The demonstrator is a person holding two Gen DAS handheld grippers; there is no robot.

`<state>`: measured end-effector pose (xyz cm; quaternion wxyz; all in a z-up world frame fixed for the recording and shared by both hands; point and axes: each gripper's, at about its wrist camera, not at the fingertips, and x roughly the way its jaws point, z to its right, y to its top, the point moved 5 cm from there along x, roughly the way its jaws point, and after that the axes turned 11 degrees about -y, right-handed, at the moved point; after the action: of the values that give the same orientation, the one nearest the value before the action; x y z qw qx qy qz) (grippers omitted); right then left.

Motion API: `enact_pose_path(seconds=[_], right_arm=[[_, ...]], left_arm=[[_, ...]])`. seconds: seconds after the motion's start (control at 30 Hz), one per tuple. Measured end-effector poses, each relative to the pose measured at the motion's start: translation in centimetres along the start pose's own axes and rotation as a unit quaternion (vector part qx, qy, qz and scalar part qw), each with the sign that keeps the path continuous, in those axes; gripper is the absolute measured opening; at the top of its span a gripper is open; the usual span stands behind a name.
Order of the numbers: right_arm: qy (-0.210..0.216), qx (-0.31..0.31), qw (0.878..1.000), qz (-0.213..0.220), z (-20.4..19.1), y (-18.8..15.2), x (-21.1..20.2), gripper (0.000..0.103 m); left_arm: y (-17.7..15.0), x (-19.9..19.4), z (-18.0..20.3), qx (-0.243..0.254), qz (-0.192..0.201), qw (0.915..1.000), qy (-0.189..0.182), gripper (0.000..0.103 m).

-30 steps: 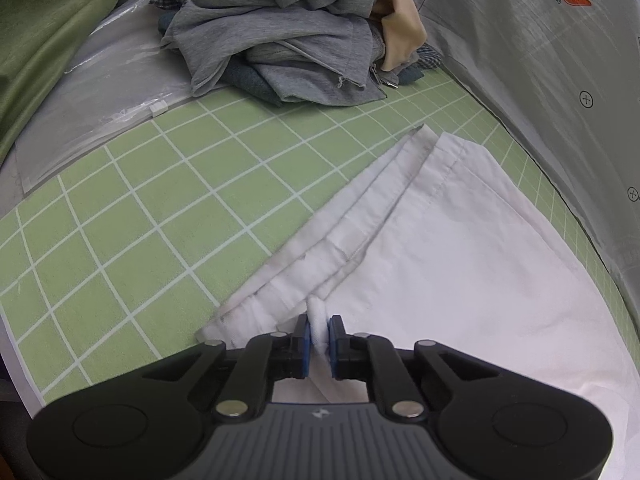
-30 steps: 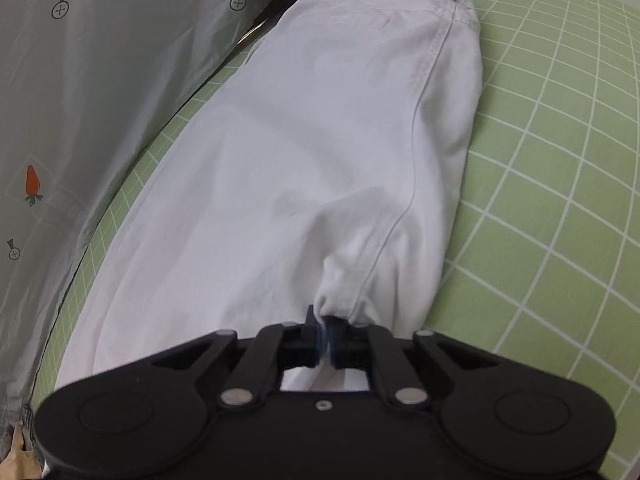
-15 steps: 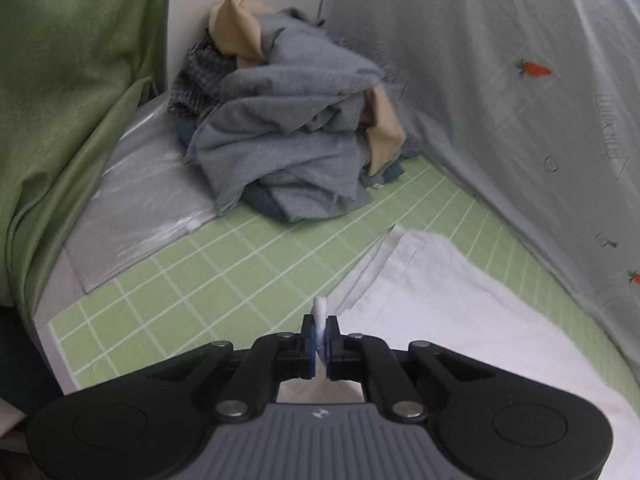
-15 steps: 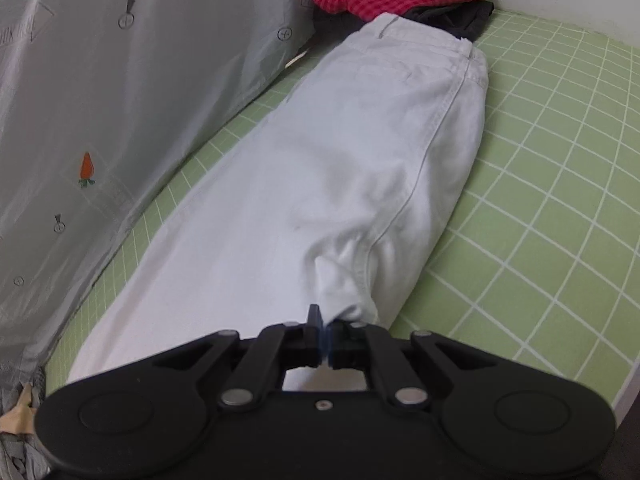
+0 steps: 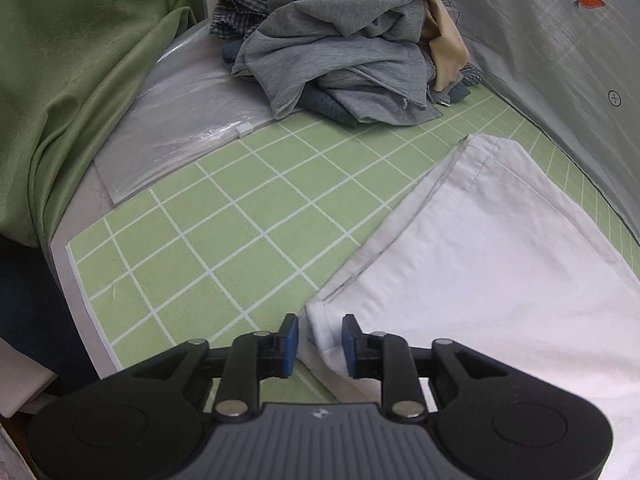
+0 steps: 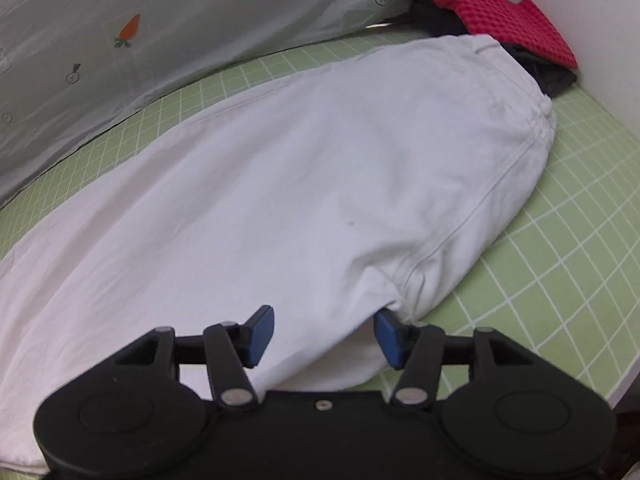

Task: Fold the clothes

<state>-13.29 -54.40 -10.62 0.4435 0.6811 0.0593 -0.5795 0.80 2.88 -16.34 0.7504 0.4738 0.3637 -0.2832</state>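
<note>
The left gripper (image 5: 316, 344) sits low, jaws parted a little; the right gripper (image 6: 323, 338) has its jaws spread wider.

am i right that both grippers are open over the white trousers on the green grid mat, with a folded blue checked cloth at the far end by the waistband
Nearly. Both the left gripper and right gripper are open over the white trousers on the green grid mat, but the folded checked cloth beyond the waistband is red, not blue. The right wrist view shows it.
</note>
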Motion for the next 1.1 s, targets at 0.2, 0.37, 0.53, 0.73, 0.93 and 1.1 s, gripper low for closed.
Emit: enact_pose_path(seconds=[0.2,0.37,0.53,0.73,0.93,1.1], right_arm=[[-0.06,-0.038,0.993,0.089,-1.5,1.3,-3.3,0.093],[-0.064,-0.034,0.995,0.064,-1.7,0.4,-2.4,0.097],[-0.072,-0.024,0.996,0.039,-1.2,-0.8,-1.3,0.097],[-0.077,0.0,0.997,0.022,0.2,-0.7,-0.3,0.097],[-0.08,0.018,0.997,0.003,2.5,-0.7,0.9,0.097],[-0.078,0.007,0.997,-0.007,4.4,-1.2,1.3,0.097]], left_arm=[[-0.9,0.0,-0.6,-0.017,-0.014,0.9997,-0.003,0.056],[-1.1,0.0,-0.6,-0.017,-0.013,0.9997,-0.014,0.06],[-1.1,0.2,0.1,-0.014,-0.01,0.9993,-0.032,0.043],[-0.8,0.5,0.2,-0.05,0.003,0.9975,-0.051,0.013],[0.1,-0.8,5.2,0.04,0.033,0.996,-0.072,0.008],[-1.4,-2.7,14.3,0.165,0.054,0.9753,-0.136,0.008]])
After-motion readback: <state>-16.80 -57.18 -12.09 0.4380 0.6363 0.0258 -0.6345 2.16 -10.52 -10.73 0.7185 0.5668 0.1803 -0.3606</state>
